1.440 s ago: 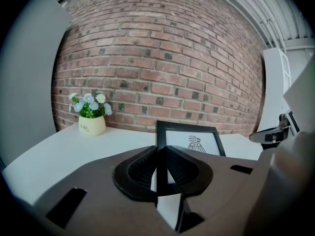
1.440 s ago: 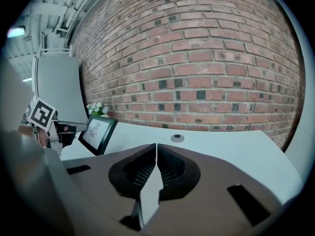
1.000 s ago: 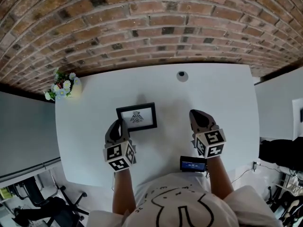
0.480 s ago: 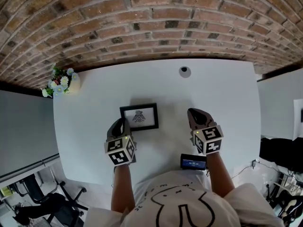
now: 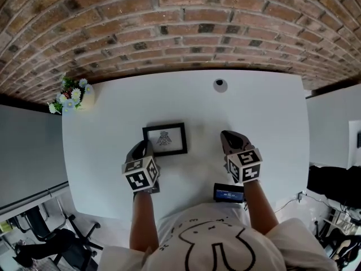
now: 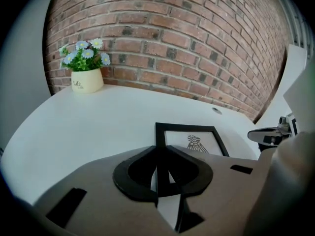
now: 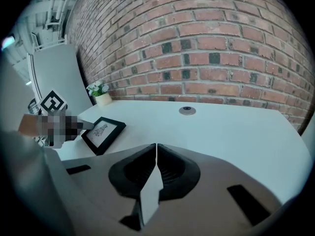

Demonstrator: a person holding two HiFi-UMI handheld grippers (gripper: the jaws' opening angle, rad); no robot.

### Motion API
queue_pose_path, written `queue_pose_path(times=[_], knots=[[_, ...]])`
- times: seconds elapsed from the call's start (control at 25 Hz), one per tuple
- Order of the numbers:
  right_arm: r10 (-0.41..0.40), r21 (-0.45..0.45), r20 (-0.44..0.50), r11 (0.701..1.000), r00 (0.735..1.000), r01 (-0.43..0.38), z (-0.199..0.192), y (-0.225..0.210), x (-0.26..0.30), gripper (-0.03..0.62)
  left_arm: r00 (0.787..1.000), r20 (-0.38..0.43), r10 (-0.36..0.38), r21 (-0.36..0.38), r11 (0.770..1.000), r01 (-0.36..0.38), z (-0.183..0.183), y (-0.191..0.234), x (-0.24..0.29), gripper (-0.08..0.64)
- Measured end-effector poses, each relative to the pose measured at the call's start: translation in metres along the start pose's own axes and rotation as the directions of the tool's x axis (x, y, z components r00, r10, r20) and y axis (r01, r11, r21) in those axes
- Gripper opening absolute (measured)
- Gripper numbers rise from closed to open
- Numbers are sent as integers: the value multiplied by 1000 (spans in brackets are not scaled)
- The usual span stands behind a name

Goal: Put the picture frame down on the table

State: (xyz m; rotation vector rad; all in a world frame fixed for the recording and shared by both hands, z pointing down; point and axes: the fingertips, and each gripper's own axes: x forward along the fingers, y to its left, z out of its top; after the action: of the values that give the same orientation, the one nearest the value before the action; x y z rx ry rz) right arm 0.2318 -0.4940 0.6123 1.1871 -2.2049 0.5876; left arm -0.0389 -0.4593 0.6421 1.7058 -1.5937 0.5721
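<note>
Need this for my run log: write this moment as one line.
left claw: shut on left edge of picture frame | right claw: shut, empty | picture frame: face up at white table, contact unclear | not released

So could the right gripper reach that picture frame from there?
Probably yes: only bare table lies between the right gripper and the picture frame, whose left edge the left gripper grips.

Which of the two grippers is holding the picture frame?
The left gripper: its jaws clamp the black picture frame by its edge. The right gripper has its jaws shut on nothing, away from the frame.
</note>
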Motion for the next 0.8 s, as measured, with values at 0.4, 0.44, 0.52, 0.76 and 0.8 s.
queue_pose_path(times=[0.4,0.44,0.52,0.76,0.8], knots=[[3,8,-13,1000,1000,-2,-3,1,2,20,1000,-15,10,-1,1000,-10,0,1,6,71],[3,9,-14,1000,1000,-3,-4,1,2,20,1000,-16,9,-2,1000,-9,1,1,6,71],[5,9,-15,1000,1000,-5,-3,2,3,20,1000,-16,10,9,1000,-9,1,1,6,74],[4,4,-6,1000,1000,-4,0,4,1,20,1000,8,20,-18,1000,-20,5,5,2,163],[1,4,-2,1000,1000,-1,1,3,0,20,1000,16,20,-20,1000,-20,7,5,1,163]])
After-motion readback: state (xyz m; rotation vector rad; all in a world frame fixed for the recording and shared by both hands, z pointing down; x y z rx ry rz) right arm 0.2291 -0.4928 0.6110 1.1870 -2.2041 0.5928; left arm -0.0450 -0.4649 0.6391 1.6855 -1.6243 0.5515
